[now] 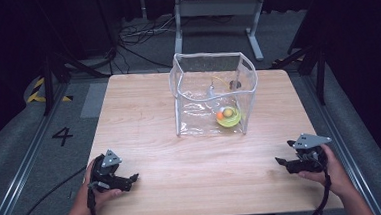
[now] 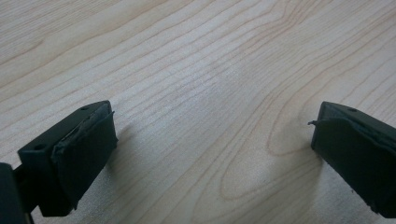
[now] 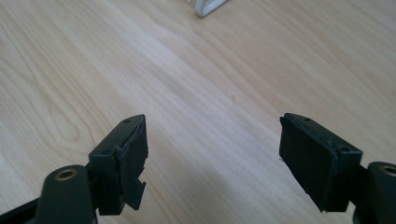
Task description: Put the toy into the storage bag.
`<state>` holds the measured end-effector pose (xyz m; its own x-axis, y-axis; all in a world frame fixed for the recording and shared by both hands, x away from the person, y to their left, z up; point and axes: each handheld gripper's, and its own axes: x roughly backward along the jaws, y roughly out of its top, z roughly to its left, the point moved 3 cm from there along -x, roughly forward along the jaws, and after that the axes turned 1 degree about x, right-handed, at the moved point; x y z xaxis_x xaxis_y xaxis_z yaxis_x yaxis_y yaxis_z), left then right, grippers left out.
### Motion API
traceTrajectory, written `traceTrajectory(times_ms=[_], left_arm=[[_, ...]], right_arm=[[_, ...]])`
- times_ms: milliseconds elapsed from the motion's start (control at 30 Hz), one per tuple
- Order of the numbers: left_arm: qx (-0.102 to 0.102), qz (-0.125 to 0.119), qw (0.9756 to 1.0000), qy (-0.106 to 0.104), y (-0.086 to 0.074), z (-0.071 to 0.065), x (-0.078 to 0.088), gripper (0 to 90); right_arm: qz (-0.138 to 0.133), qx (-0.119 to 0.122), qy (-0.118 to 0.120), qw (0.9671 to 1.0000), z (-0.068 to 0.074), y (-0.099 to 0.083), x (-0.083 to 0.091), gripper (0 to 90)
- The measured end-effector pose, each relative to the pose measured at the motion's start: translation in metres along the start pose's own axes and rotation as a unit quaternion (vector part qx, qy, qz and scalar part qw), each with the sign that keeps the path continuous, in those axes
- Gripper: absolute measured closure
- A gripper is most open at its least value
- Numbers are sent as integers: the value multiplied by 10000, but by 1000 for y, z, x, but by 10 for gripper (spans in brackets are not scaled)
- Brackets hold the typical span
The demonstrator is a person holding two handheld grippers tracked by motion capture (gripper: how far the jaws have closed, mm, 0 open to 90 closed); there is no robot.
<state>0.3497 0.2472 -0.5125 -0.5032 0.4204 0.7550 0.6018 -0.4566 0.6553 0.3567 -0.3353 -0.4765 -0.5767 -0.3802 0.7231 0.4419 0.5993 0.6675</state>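
A clear plastic bag (image 1: 212, 93) with white edging stands open-topped on the wooden table (image 1: 145, 135), right of the middle. Inside it lies a yellow-green dish-like object (image 1: 228, 117) with an orange piece, plus something small and pale behind it. My left gripper (image 1: 133, 179) rests at the table's front left, held by a hand and pointing right. Its jaws stand wide apart over bare wood (image 2: 210, 140). My right gripper (image 1: 280, 162) sits at the front right, pointing left, jaws open with nothing between them (image 3: 212, 158). A corner of the bag (image 3: 208, 6) peeks in at the top of the right gripper view.
Beyond the table, cables (image 1: 134, 36) lie on the grey floor and a white metal frame (image 1: 218, 15) stands behind. A floor marking "4" (image 1: 62, 136) is at the left. Dark stands flank both back corners.
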Motion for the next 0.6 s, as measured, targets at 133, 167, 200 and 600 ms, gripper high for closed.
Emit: traceTrajectory(times_ms=[133,167,200,600], left_arm=[[0,0,10000,-1,0,0,0,4],[-2,2,10000,-1,0,0,0,4],[1,0,10000,-1,0,0,0,4],[15,1,10000,10,0,0,0,4]], right_arm=[[-19,-11,1,10000,3,-17,-3,240],[-65,-46,41,10000,3,-21,-4,239],[-87,-97,43,9999,3,-26,-4,238],[-349,-1024,176,9940,-3,-49,-8,176]])
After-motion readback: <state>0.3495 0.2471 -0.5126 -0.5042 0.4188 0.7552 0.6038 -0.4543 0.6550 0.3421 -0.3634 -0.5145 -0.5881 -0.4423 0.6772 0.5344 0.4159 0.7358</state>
